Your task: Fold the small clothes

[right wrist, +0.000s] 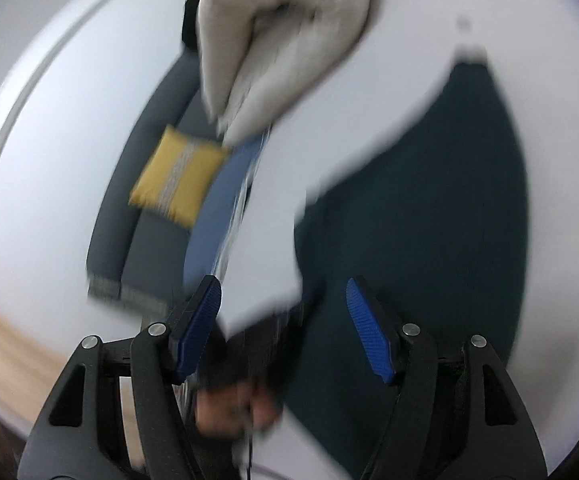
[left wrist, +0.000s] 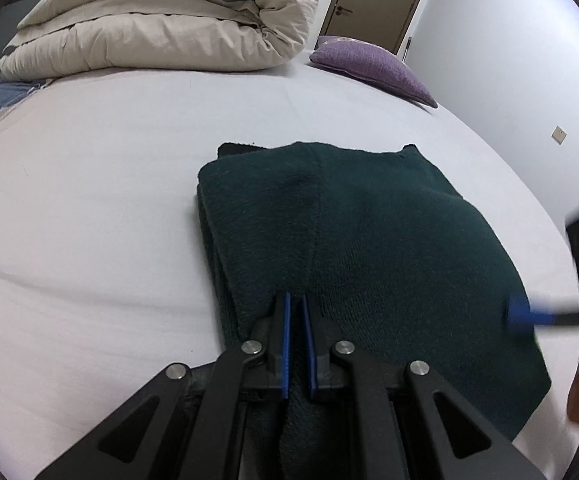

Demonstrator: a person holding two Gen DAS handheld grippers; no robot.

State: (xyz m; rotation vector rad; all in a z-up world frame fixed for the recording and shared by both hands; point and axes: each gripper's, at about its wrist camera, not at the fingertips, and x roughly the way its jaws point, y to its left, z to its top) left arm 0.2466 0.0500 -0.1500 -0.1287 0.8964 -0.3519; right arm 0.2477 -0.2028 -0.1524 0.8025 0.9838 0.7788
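- Dark green knit, fuzzy and thick, is making up the folded garment (left wrist: 369, 240) that is lying on the pale bed sheet (left wrist: 89, 220) in the centre and lower right of the left wrist view.
- Left tongs (left wrist: 296, 300) are sitting at the bottom centre of that view, their blue pads nearly together and pinching a ridge of the garment's near edge, with the cloth running down between the black arms.
- Layers of the garment are showing as stacked edges along its left side, and a darker corner is peeking out at its far left end.
- Right tongs (right wrist: 285, 292) are standing with their blue ribbed pads well apart and nothing between them; the same tongs are appearing as a blurred black and blue shape at the right edge of the left wrist view, just beside the garment's right side.
- In the blurred right wrist view, the garment (right wrist: 429, 220) is filling the right half of the frame, beyond and to the right of the open tongs.
- Cream quilted duvet (left wrist: 161, 20) is lying bundled at the upper left, and a purple textured pillow (left wrist: 373, 66) is resting at the upper right of the bed.
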